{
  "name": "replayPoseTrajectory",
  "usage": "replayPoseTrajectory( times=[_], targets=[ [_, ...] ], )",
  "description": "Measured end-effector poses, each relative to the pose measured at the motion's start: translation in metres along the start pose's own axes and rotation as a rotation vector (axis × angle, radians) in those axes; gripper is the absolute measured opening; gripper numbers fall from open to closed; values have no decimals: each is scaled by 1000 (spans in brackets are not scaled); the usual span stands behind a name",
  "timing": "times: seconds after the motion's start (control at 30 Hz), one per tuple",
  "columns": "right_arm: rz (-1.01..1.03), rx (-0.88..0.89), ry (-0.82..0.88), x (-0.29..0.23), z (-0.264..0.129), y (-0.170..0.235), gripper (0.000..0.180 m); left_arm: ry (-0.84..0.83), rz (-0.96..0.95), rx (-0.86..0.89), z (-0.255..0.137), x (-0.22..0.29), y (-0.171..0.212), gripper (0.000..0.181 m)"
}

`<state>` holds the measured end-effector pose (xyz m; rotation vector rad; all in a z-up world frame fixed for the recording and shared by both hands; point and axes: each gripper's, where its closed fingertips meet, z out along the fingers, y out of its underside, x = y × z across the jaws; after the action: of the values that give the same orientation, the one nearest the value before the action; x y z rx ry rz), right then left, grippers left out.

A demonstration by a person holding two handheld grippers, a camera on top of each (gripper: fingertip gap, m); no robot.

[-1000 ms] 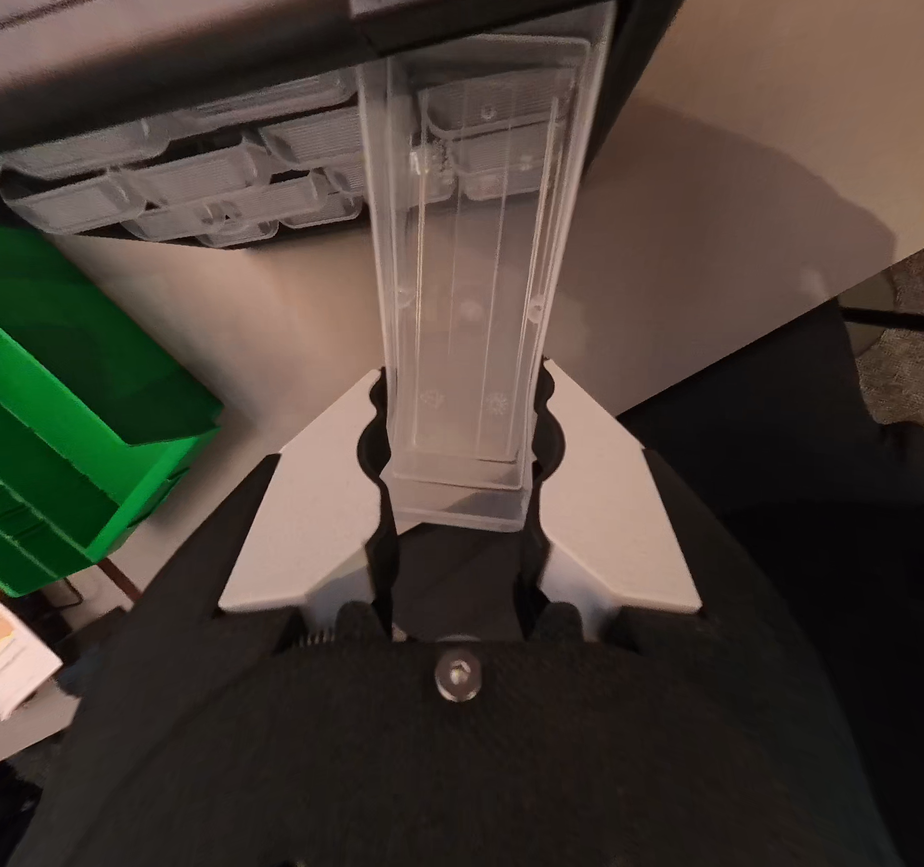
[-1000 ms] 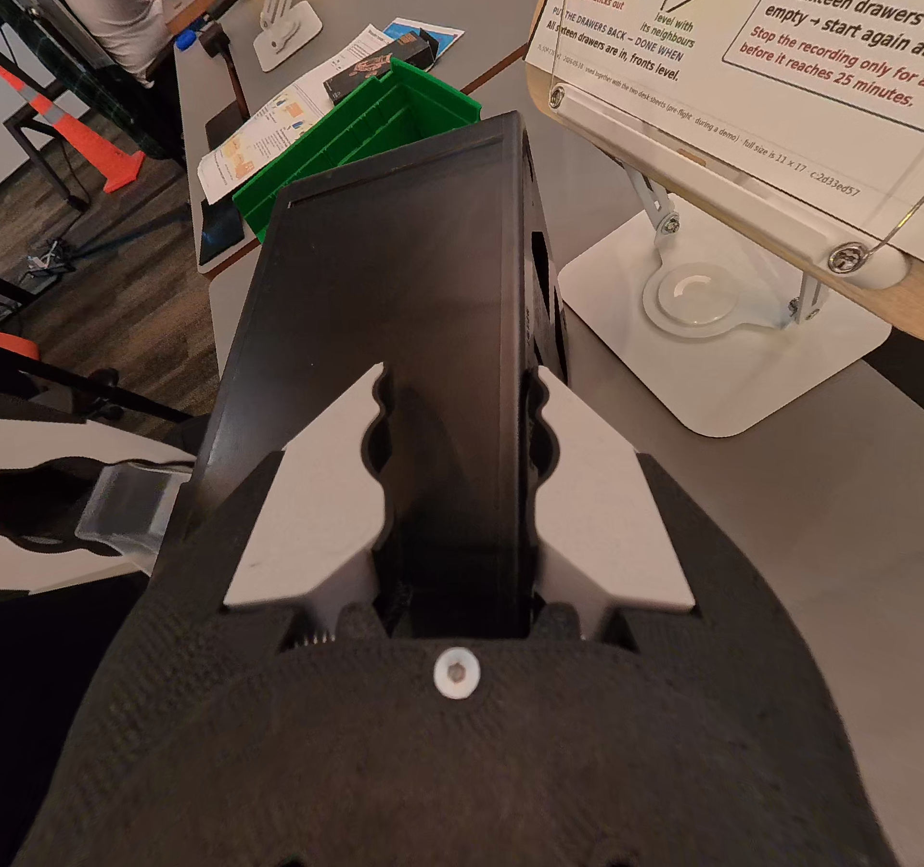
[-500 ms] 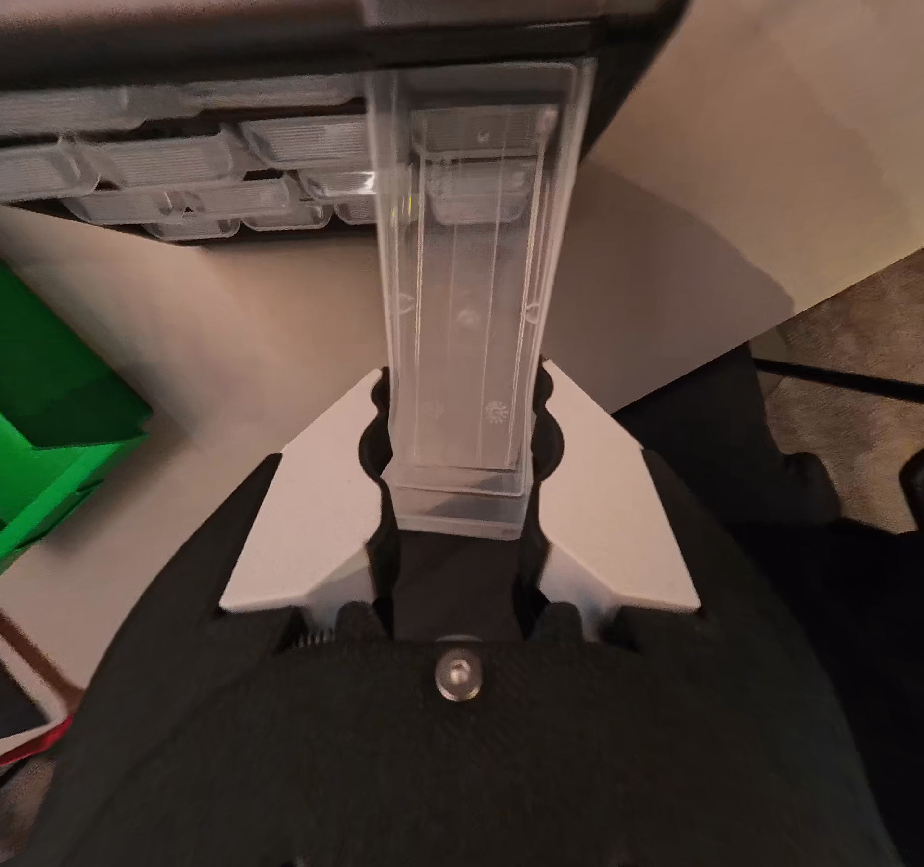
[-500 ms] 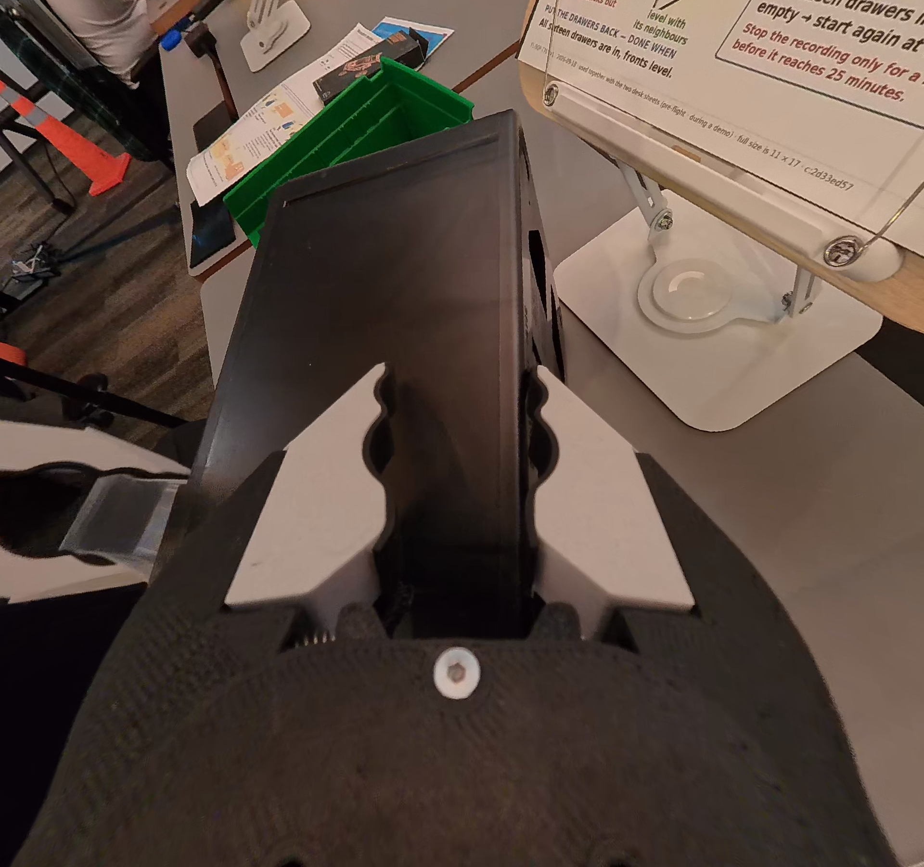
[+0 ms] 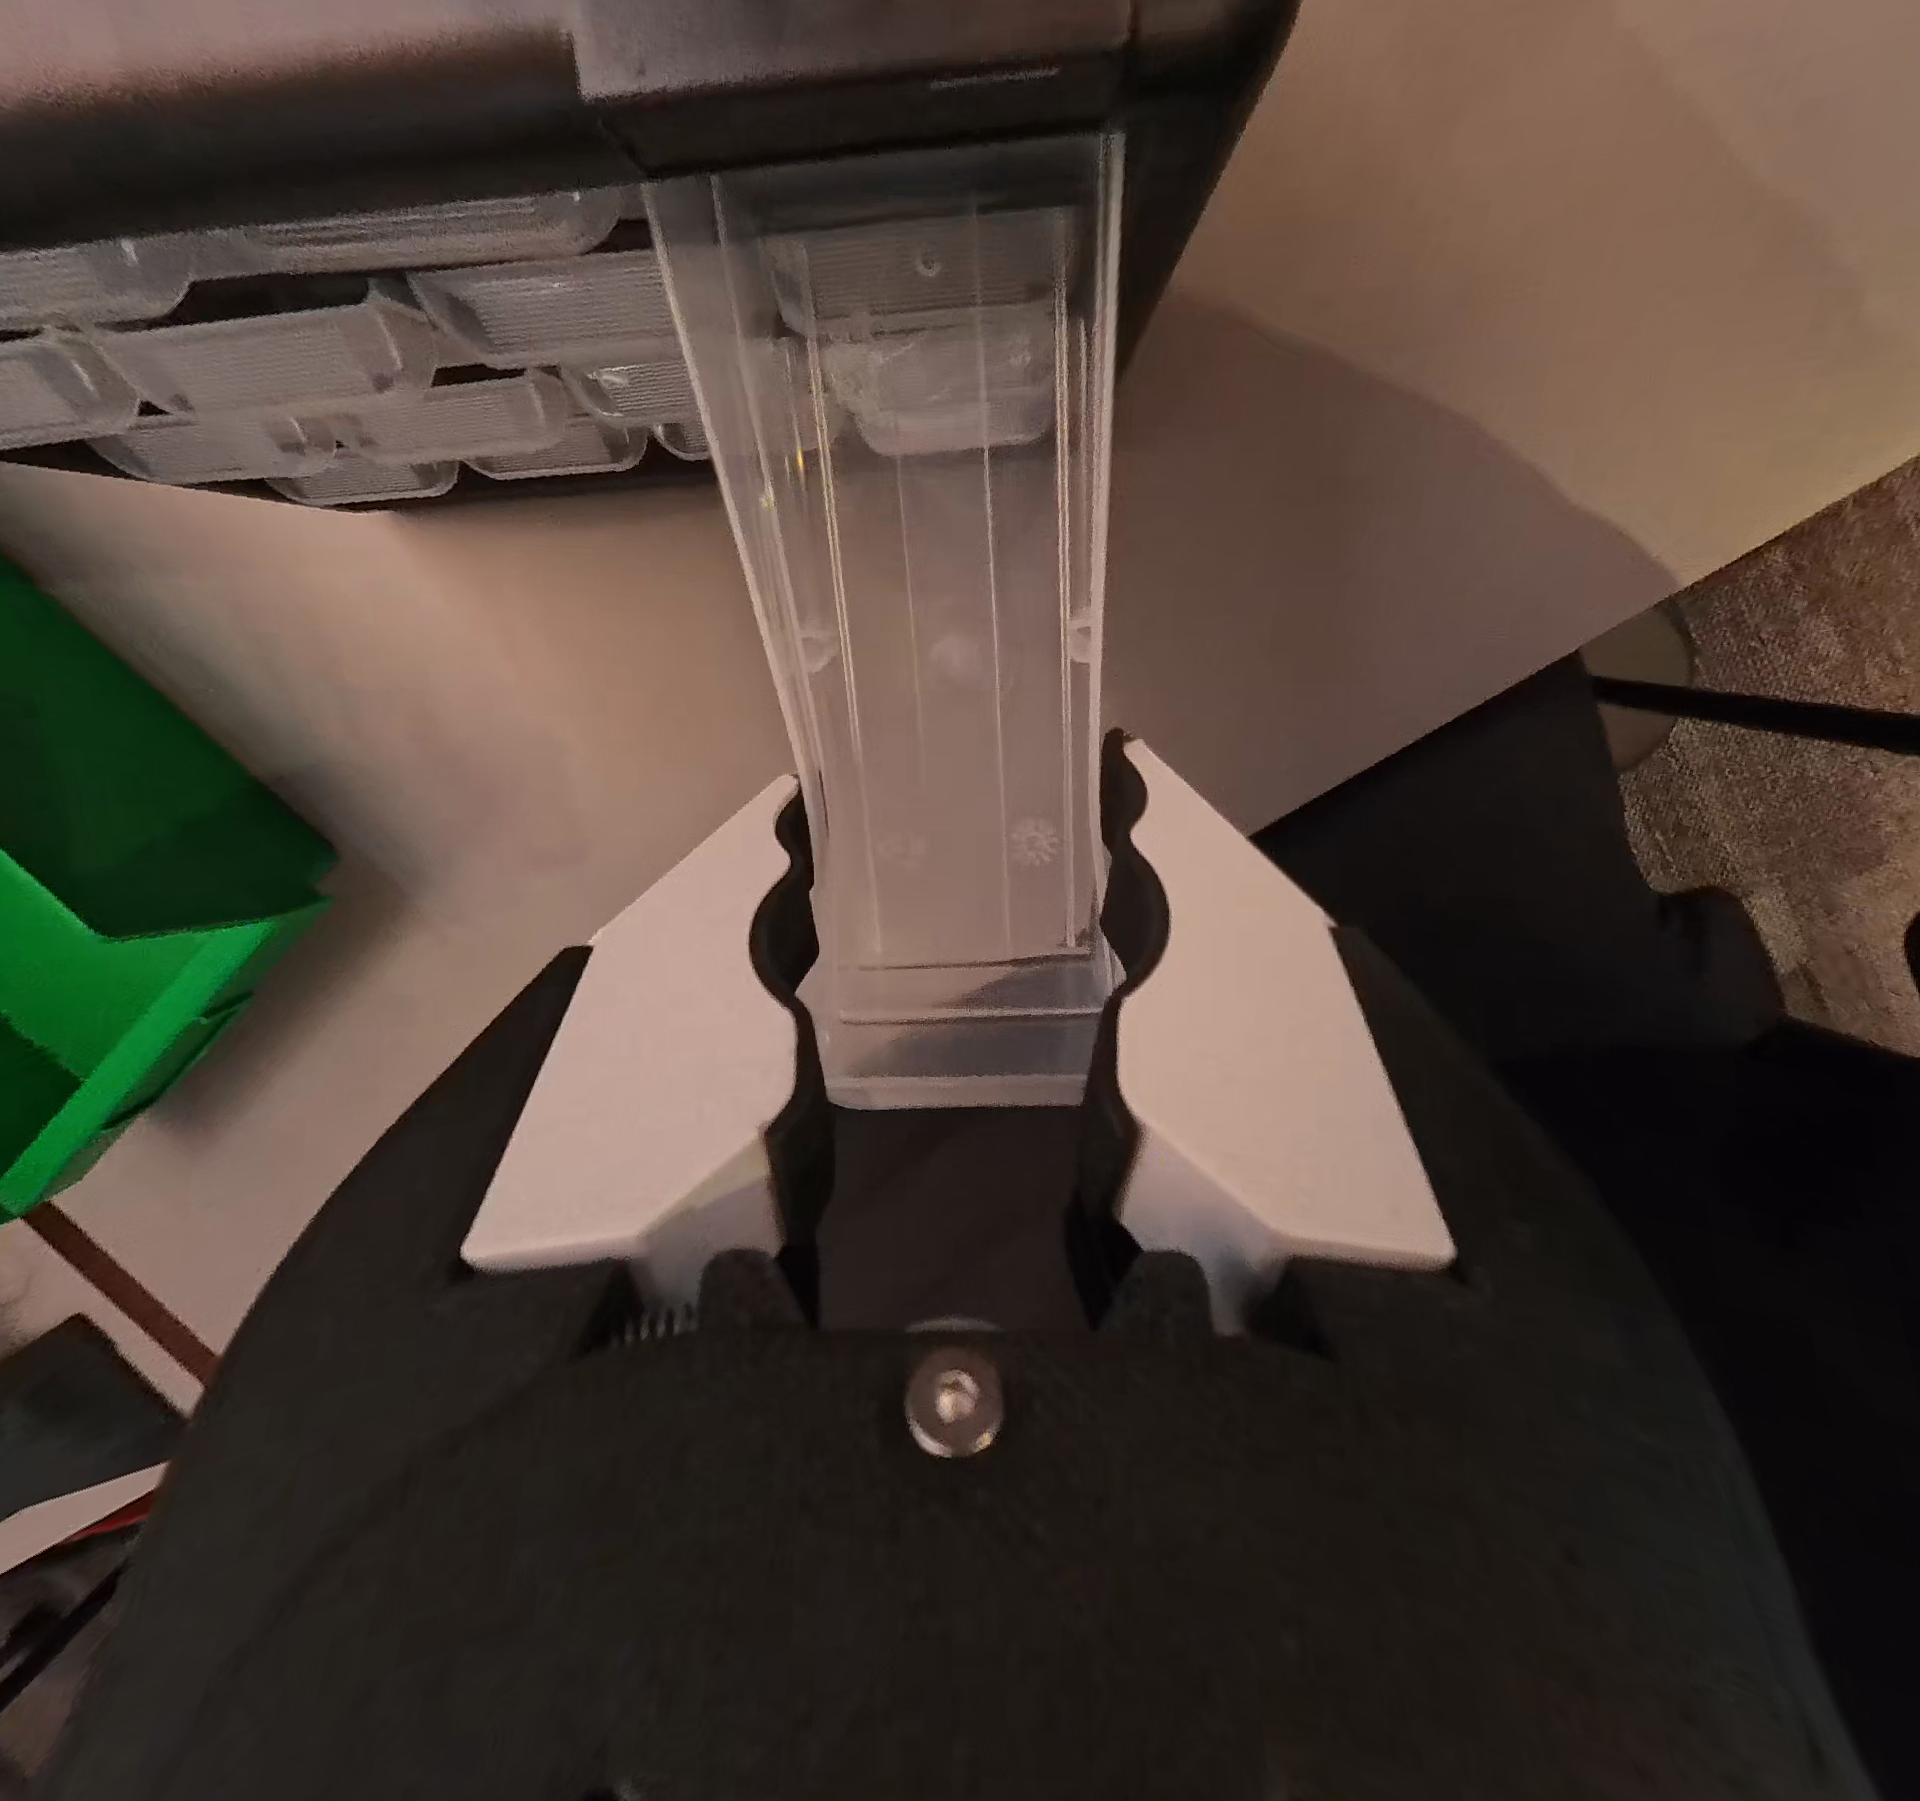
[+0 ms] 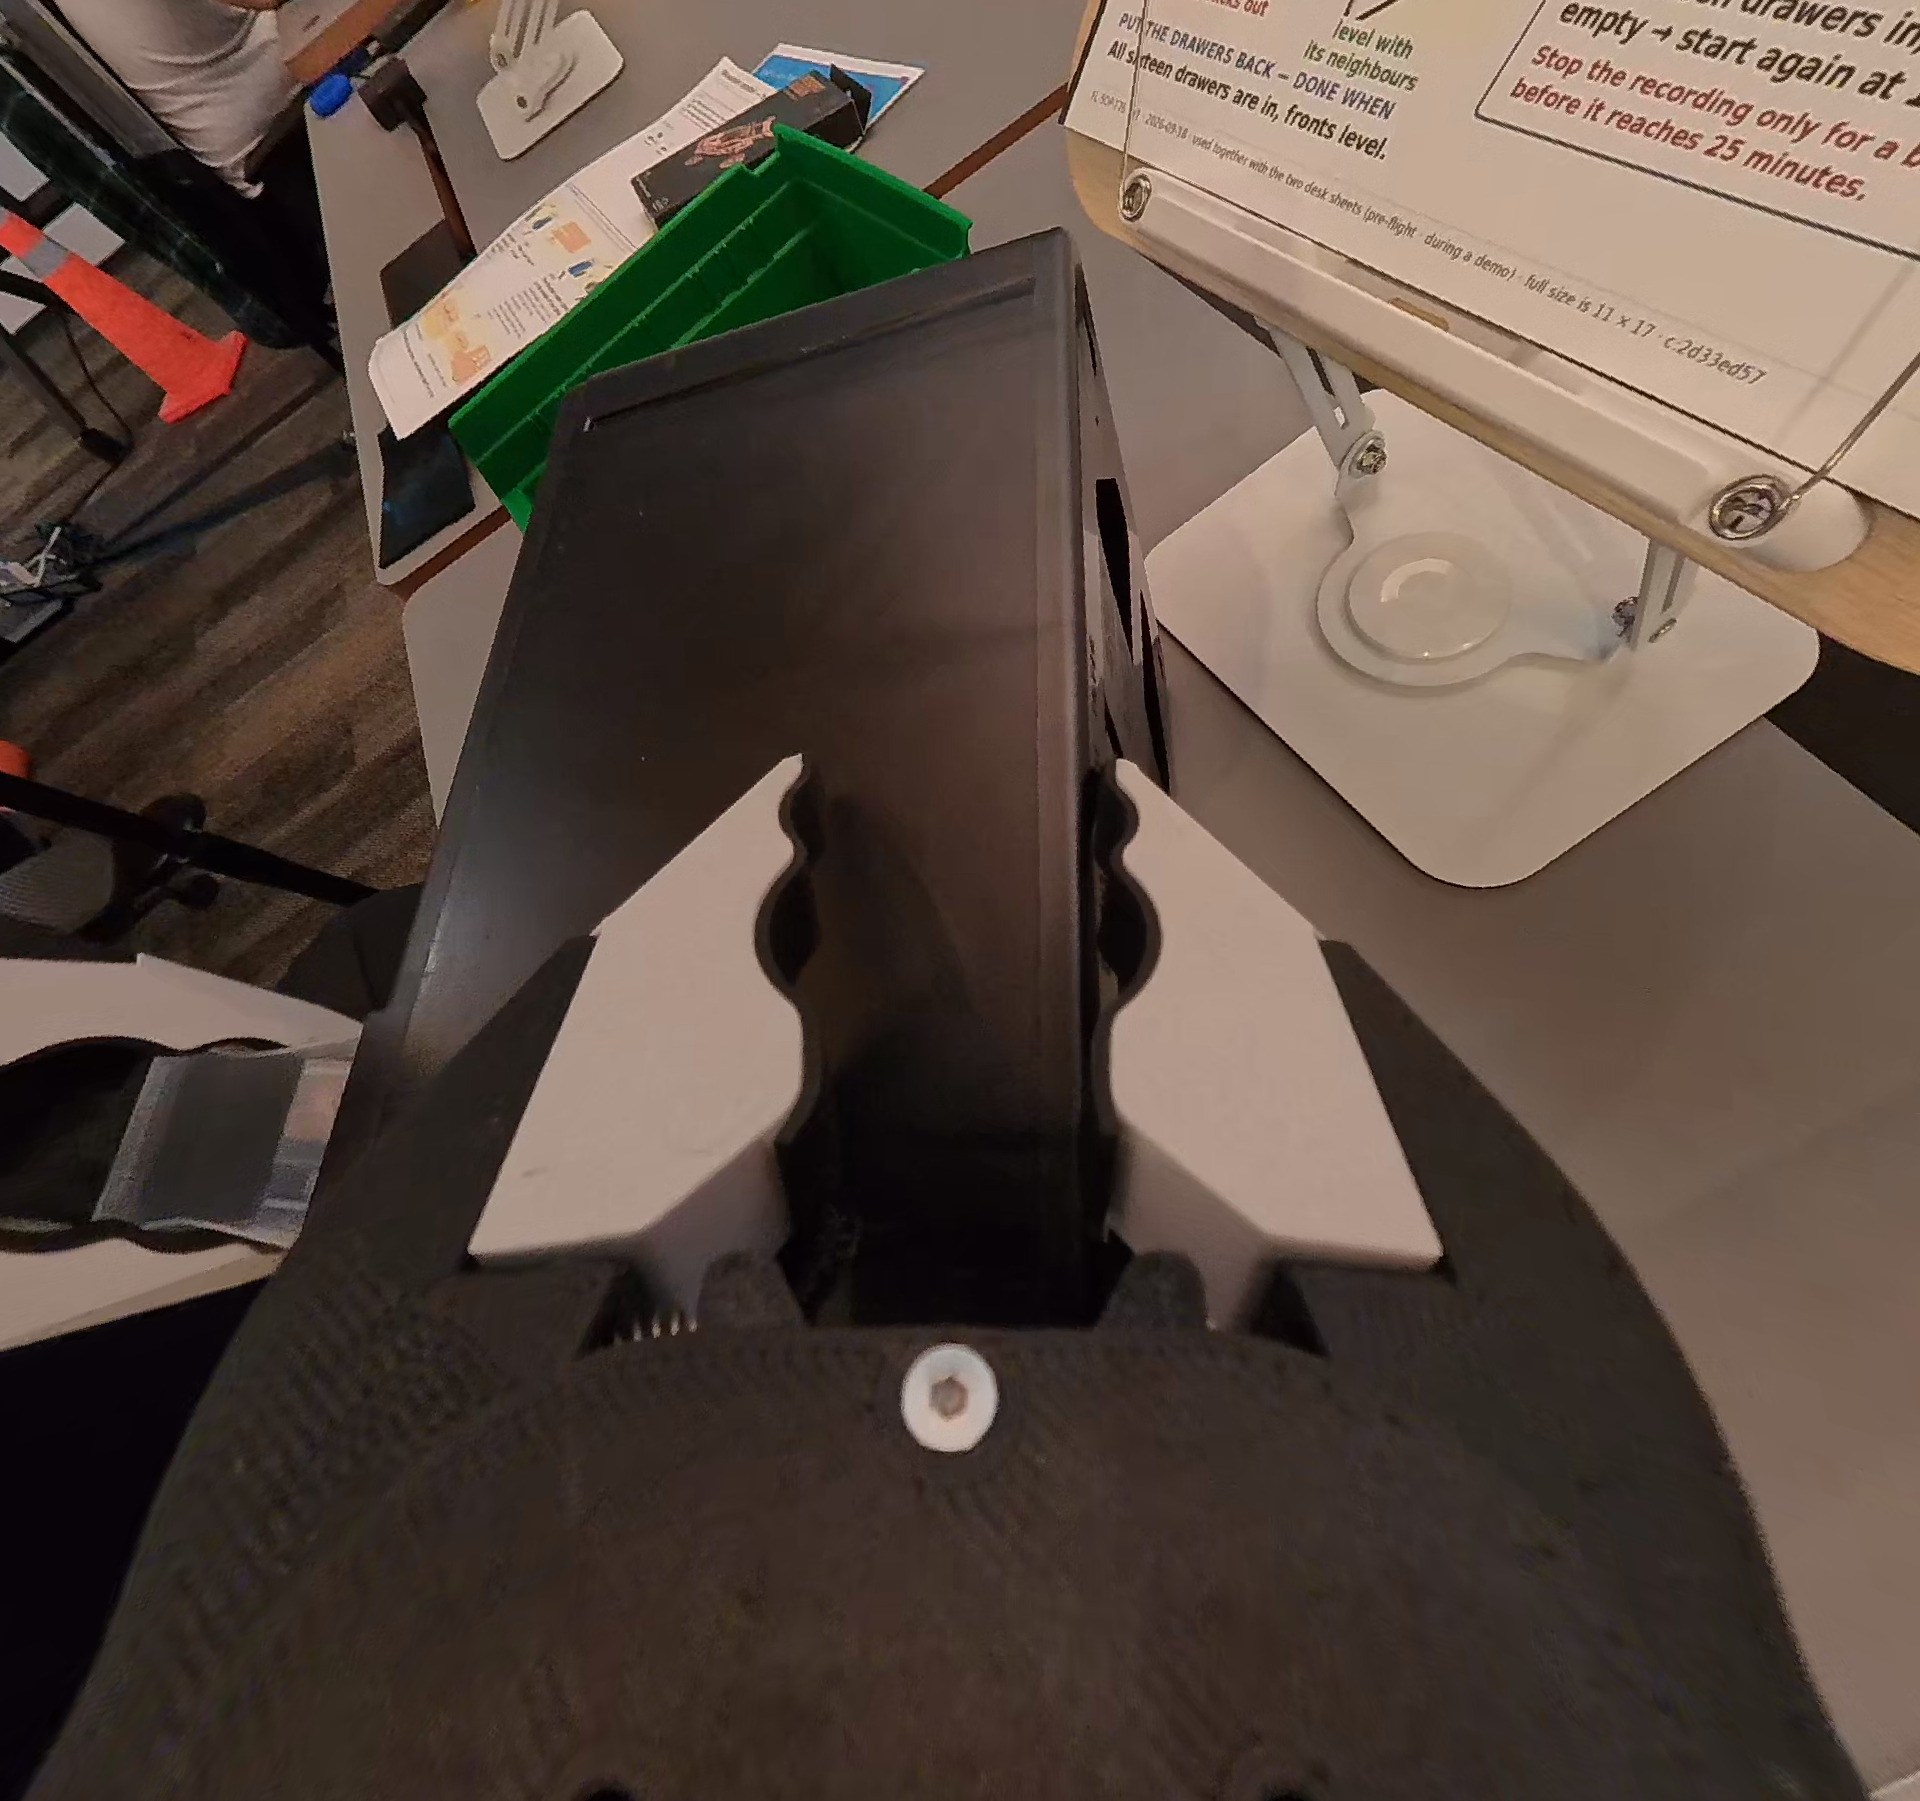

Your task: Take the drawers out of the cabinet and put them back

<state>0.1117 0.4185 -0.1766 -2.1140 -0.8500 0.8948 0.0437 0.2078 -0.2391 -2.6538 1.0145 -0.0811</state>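
since the earlier frame the left view has swung: the green bin sits lower and further off to the left edge, and more carpet shows at the right, while the right view has barely shifted. the grey desk carries the black cabinet, the green bin just behind it and a white stand with an instruction board to the right. the right claw straddles the cabinet's top rear edge, its fingers pressed against the two sides, pinching the cabinet. in the left wrist view the cabinet's front shows rows of clear drawers pushed in; one clear drawer at the top right corner sticks well out of its slot. the left claw is closed on that drawer's near end, pinching its side walls.
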Motion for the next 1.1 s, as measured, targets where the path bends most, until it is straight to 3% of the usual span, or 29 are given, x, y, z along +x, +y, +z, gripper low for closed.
replayPoseTrajectory(
  times=[0.2, 0.5, 0.73, 1.1],
  targets=[
    [-5, -3, 0, -1, 0, 1, 52, 47, 8, -52, 4, -7, 4, 52],
    [-2, 6, -11, -1, 0, 0, 52, 10, 99, -186, -21, -13, 4, 51],
    [-4, 7, -18, -2, 0, 0, 53, 30, 63, -109, -11, -16, 4, 52],
    [-1, 17, -26, -5, 1, 0, 53, -24, 64, 121, 10, -11, -68, 60]
  ],
)
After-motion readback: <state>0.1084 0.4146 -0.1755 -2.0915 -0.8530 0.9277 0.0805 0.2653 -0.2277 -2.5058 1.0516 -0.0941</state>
